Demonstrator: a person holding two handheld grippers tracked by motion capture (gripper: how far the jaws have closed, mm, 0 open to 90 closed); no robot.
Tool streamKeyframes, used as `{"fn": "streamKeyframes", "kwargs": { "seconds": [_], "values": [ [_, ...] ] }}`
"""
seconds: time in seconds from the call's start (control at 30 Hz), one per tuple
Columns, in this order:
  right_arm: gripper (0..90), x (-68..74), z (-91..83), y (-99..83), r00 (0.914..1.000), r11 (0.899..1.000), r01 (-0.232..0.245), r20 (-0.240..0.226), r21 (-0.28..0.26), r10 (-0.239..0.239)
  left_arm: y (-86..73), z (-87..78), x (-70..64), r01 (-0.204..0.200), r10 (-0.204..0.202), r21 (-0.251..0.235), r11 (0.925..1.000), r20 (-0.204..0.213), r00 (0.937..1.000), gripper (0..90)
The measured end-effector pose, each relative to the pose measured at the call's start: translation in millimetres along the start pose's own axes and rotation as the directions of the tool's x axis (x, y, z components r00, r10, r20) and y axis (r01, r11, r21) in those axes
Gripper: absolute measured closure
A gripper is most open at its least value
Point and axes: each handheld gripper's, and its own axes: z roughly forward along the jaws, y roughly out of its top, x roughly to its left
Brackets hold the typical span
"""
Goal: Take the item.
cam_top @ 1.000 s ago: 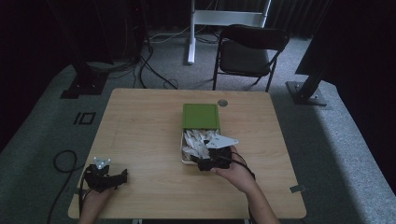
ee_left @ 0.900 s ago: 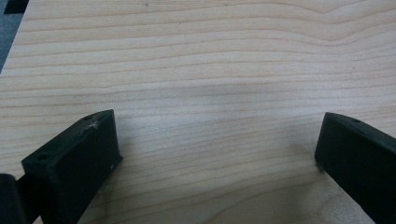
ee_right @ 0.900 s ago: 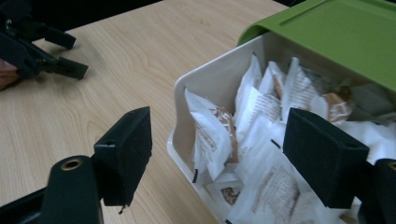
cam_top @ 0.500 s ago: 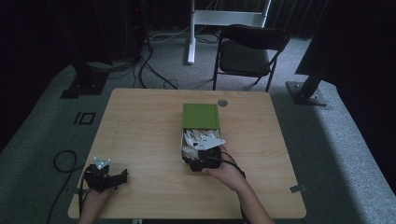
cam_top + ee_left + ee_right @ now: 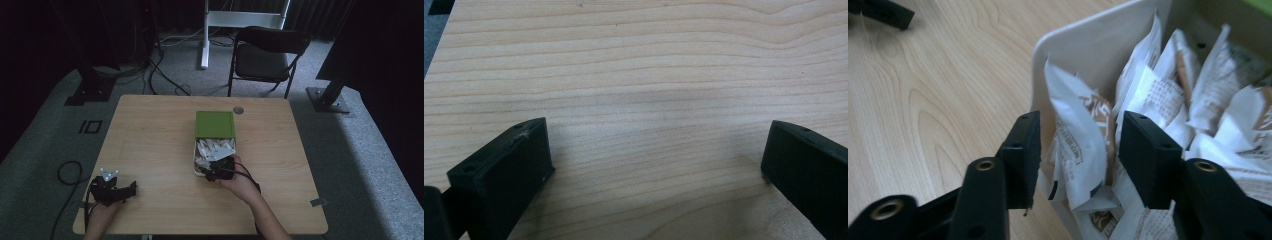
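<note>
Right gripper (image 5: 1075, 160) sits at the near end of a white box (image 5: 1083, 55) packed with small white paper sachets, brown print on them. Jaws part-open, straddling one upright sachet (image 5: 1080, 145): one jaw on the box-wall side of it, the other among the neighbouring packets. Whether the pads already press the paper, I cannot tell; a little daylight seems to remain on the wall side. Not clamped, by the look of it.

From the high view, the right gripper (image 5: 220, 167) is at the box's near edge, the hand (image 5: 242, 182) behind it. A green lid (image 5: 215, 124) lies just beyond the box, farther from the tongs, touching or overlapping its far end.

Left gripper (image 5: 112, 187) rests well apart, near the table's near-left corner. Its own view has jaws spread wide over bare wooden table (image 5: 649, 75), nothing between them.

Handling, as judgement:
- Sachet looks very light, thin paper, soft contents. Will crumple and not resist.
- Paper likely a bit slick; gentle squeeze should be enough, hard one risks tearing or bursting.
- Best hold: across the flat faces, in the upper half, where it stands proud of its neighbours. The straddled one offers just that.
- Packets are crammed, so a neighbour may come up with it, caught by friction or pinched alongside. The jaw among the packets is the one to watch.
- Box seems light too, and could drag or tip if the sachet binds. The idle left gripper could steady it.
</note>
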Motion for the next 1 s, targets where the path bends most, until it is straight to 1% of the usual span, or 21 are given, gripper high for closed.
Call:
{"fn": "streamKeyframes", "kwargs": {
  "seconds": [0.13,0.17,0.2,0.37,0.47,0.53,0.67,0.77,0.87,0.9,1.0],
  "values": [
    [55.7,-0.5,0.6,-0.7,0.9999,1.000,-0.012,0.006,-0.002,0.012,0.0,0.0,0.0,0.000,0.000,0.000,1.0000,0.000,1.0000,0.7],
    [58.2,-0.9,0.0,-0.4,0.9997,1.000,-0.021,0.011,-0.002,0.021,0.0,0.0,0.0,0.000,0.000,0.000,1.0000,0.000,1.0000,0.7],
    [63.1,-1.3,-0.8,0.1,0.9996,1.000,-0.024,0.017,-0.002,0.024,0.0,0.0,0.0,0.000,0.000,0.000,1.0000,0.000,1.0000,0.7],
    [67.4,-2.6,-2.9,0.0,0.9990,0.999,-0.045,-0.003,-0.005,0.045,0.0,0.0,0.0,0.000,0.000,0.000,1.0000,0.000,1.0000,0.7],
    [70.2,-2.7,-5.3,1.4,0.9991,0.999,-0.043,0.003,-0.008,0.043,0.0,0.0,0.0,0.000,0.000,0.000,1.0000,0.000,1.0000,0.7],
    [72.2,-2.5,-7.4,3.0,0.9987,0.999,-0.051,-0.009,-0.018,0.051,0.0,0.1,-0.1,0.002,-0.002,-0.001,1.0000,0.000,1.0000,0.7],
    [74.4,-1.2,-12.0,7.5,0.9994,0.999,-0.032,-0.009,-0.026,0.032,0.0,0.1,-0.1,0.002,-0.002,-0.001,1.0000,0.000,1.0000,0.7],
    [75.4,-2.5,-16.1,10.5,0.9992,0.998,-0.040,-0.007,-0.043,0.039,0.0,0.1,-0.1,0.002,-0.002,-0.001,1.0000,0.000,1.0000,0.7],
    [76.1,-5.3,-20.2,12.6,0.9984,0.997,-0.056,-0.003,-0.053,0.056,0.0,0.0,-0.1,0.001,-0.001,-0.001,1.0000,0.000,1.0000,0.7],
    [76.4,-6.1,-21.5,13.1,0.9976,0.996,-0.069,-0.009,-0.056,0.069,0.0,0.1,-0.1,0.001,-0.001,-0.001,1.0000,0.000,1.0000,0.7],
    [76.7,-7.3,-23.9,13.7,0.9979,0.996,-0.065,-0.007,-0.056,0.064,0.1,0.1,0.2,-0.002,0.002,-0.001,1.0000,-0.001,1.0000,0.7]
  ]
}}
